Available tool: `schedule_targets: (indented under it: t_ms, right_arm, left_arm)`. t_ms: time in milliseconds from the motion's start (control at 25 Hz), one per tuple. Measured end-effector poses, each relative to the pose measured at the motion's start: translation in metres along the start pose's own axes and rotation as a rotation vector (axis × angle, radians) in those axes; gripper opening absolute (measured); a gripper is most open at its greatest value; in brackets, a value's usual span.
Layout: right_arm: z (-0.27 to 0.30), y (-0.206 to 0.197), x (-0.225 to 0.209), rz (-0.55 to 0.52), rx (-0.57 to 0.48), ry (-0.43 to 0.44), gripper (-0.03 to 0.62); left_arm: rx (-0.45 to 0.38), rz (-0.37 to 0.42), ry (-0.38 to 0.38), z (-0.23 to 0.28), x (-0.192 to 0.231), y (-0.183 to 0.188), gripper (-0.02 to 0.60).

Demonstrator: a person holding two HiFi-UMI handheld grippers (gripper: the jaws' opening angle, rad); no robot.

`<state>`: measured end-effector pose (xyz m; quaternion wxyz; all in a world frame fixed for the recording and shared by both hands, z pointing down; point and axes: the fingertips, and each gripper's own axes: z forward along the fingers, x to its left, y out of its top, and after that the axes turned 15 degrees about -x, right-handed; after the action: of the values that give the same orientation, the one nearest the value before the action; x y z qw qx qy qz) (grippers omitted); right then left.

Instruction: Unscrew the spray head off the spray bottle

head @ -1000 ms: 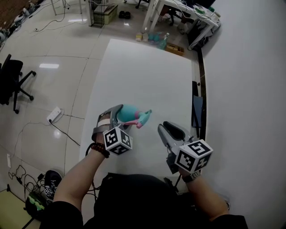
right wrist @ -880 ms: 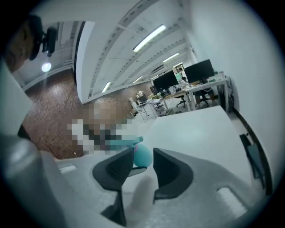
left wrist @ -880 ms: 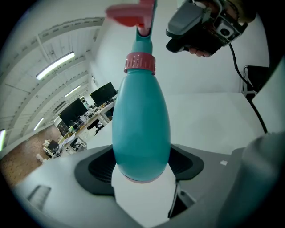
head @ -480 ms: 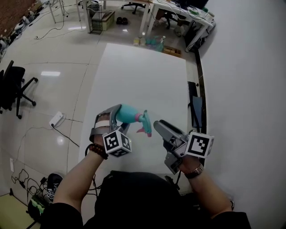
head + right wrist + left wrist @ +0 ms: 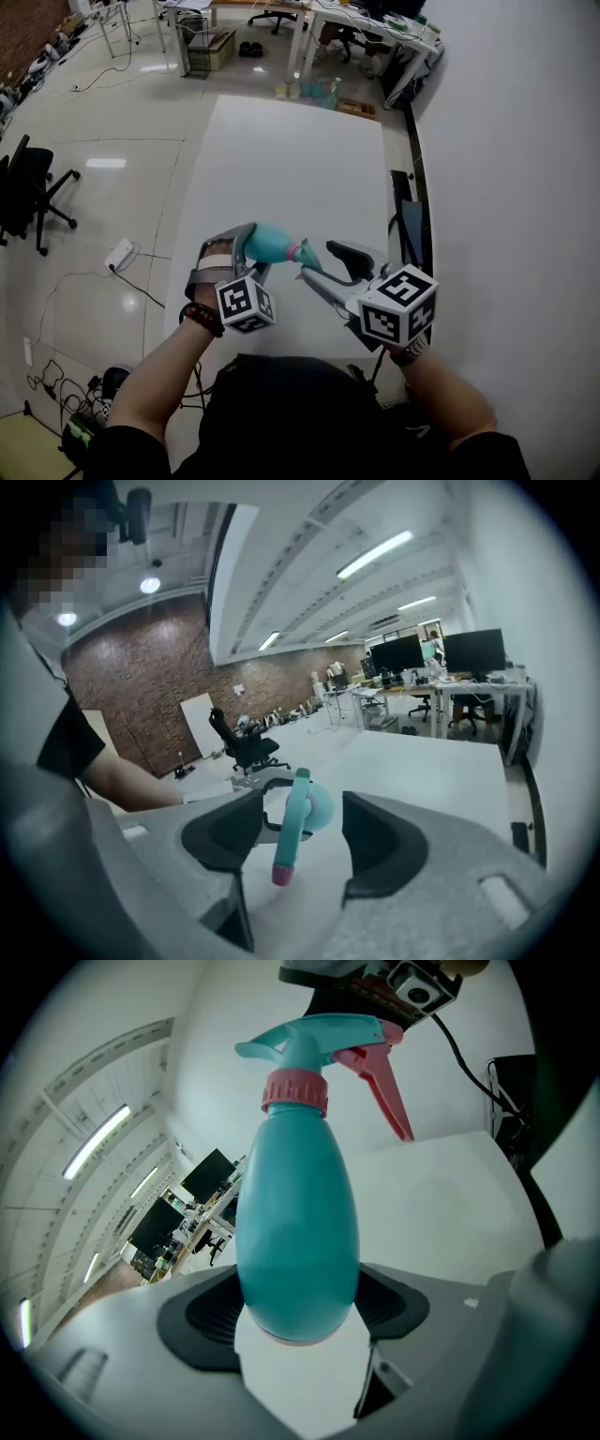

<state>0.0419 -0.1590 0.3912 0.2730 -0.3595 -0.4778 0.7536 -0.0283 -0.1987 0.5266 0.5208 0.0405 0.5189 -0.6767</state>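
Head view: the left hand-held gripper (image 5: 248, 246) pinches the spray bottle (image 5: 272, 242) above the tabletop's (image 5: 291, 159) near end; left gripper view: jaws clamped on its base; right gripper view: the right hand-held gripper (image 5: 314, 844) has its jaws just spread wide, framing the untouched spray head (image 5: 298, 808) — so the regrip seems in hand, and next it should close and twist.

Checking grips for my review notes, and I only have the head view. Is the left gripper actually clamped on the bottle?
Observer: Yes. In the left gripper view the left gripper is shut on the bottle, with its pads on the wide lower end.
Operator: And the right one?
Observer: The right gripper is open; its jaws have just been opening. The spray head stands between them and neither pad presses it.
Operator: Is the head off yet?
Observer: No. The pink collar sits on the bottle's neck.
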Motion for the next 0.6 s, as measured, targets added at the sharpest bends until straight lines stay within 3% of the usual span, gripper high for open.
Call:
schedule_targets:
  t_ms: [440, 600]
  right_arm:
    - [0.011, -0.028, 0.006, -0.116, 0.144, 0.023, 0.243]
    - [0.009, -0.031, 0.003, -0.158, 0.159, 0.012, 0.207]
  left_arm:
    - [0.012, 0.070, -0.059, -0.008, -0.015, 0.023, 0.391]
    - [0.012, 0.074, -0.060, -0.009, -0.015, 0.026, 0.391]
